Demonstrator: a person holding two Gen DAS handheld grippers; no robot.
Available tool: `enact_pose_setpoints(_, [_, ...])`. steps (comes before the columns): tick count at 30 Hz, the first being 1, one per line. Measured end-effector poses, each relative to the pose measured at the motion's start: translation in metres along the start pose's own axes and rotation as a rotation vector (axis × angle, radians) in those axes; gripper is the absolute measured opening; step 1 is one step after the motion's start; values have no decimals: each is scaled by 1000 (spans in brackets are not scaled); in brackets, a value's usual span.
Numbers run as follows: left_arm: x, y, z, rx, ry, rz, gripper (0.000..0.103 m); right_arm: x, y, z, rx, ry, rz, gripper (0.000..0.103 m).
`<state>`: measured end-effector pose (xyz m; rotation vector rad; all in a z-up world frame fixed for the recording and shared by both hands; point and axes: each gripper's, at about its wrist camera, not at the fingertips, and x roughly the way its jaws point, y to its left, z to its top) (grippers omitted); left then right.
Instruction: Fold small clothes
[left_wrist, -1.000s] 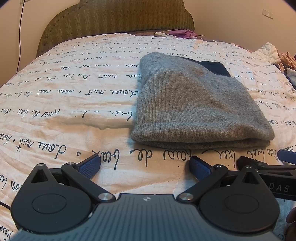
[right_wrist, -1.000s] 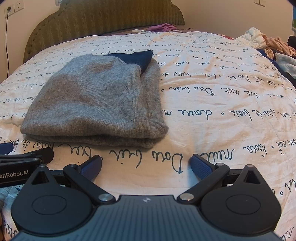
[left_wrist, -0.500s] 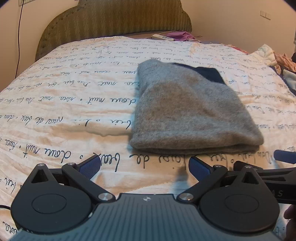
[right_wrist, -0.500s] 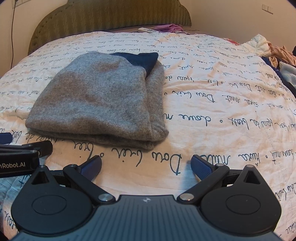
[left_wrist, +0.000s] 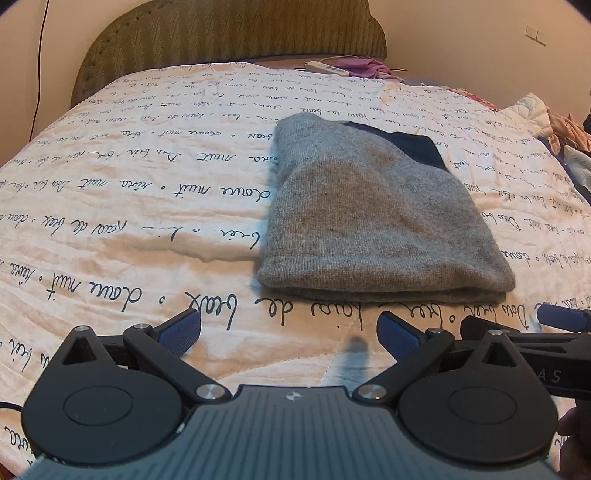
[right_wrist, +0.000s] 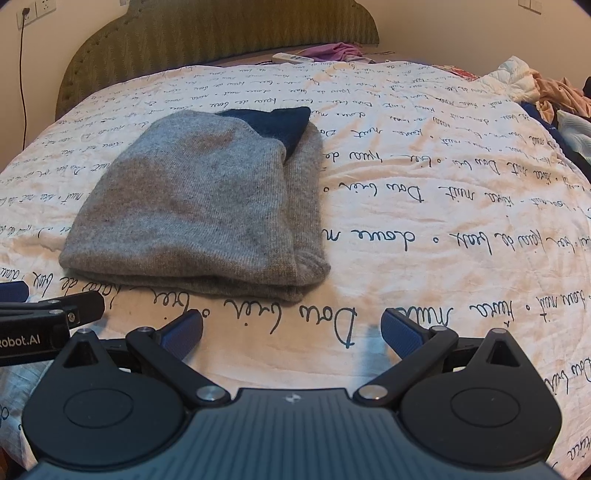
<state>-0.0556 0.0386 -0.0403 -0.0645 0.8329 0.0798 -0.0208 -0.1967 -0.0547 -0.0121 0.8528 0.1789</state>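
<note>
A folded grey knit garment (left_wrist: 373, 218) with a dark navy part (left_wrist: 413, 146) at its far end lies flat on the bed; it also shows in the right wrist view (right_wrist: 207, 206). My left gripper (left_wrist: 288, 328) is open and empty, a little short of the garment's near edge. My right gripper (right_wrist: 291, 326) is open and empty, just short of the garment's near right corner. The right gripper's finger (left_wrist: 561, 319) shows at the right of the left wrist view. The left gripper's finger (right_wrist: 14, 291) shows at the left of the right wrist view.
The bed's white quilt (left_wrist: 147, 206) has black script printed on it. A green padded headboard (left_wrist: 229, 33) stands at the far end. A white remote (left_wrist: 327, 68) and purple cloth (left_wrist: 365, 66) lie near it. A heap of clothes (right_wrist: 546, 96) sits at the right edge.
Both grippers have drawn back and risen slightly from the garment, which now looks farther off. The garment has not moved. Both grippers stay open.
</note>
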Motion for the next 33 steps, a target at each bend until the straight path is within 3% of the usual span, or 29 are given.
enact_pose_setpoints(19, [4,3,-1,-23,36,-7,103,1,-2,0,19,11,7,103])
enact_pose_setpoints(24, [3,3,-3,-29,21,-19,102,2,-2,0,19,12,7,103])
enact_pose_setpoints(29, [-6,2,-4,-28,-28,2,95,3,-4,-1,33,16,16,103])
enact_pose_setpoints(33, [-11,2,-4,21,-33,-36,101,1,-8,0,55,12,40,103])
